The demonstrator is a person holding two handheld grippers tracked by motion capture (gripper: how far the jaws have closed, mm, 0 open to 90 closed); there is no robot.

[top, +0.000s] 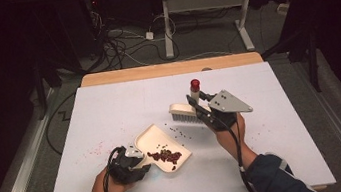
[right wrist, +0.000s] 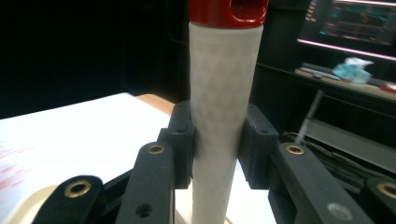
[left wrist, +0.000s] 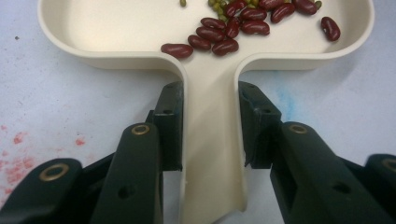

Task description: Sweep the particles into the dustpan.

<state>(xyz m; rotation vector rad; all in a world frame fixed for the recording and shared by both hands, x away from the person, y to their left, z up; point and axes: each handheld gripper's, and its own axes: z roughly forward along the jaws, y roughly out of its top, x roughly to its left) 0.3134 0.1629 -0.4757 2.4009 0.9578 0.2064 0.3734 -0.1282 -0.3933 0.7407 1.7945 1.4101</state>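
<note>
Room: dark surroundings are seen, with cables on the floor beyond a white-covered counter [top: 110,109].
Work in hand: beans are being swept into a dustpan with a brush.
Dustpan: the cream dustpan [top: 163,145] is laid flat on the counter near the person's edge, its open mouth turned toward the brush.
Left gripper: the left gripper [left wrist: 210,126] is pinched on the dustpan's handle [left wrist: 210,154], one jaw pressed against each side.
Brush: the brush [top: 186,111] is held just beyond and to the right of the dustpan, bristles down at the counter; whether they touch it cannot be told.
Right gripper: the right gripper [right wrist: 219,140] is clamped around the brush's pale handle [right wrist: 224,93], below its red cap [right wrist: 229,11].
Done: a heap of red beans [left wrist: 224,32] and a few small green ones [left wrist: 217,4] is already gathered in the pan.
Left: a scatter of small dark beans [top: 181,131] is seen on the counter between the brush and the pan's mouth; these are judged still to be swept in.
Progress: the task is judged well along, but not finished.
Marks: faint red smears [top: 96,149] are seen on the counter left of the pan.
</note>
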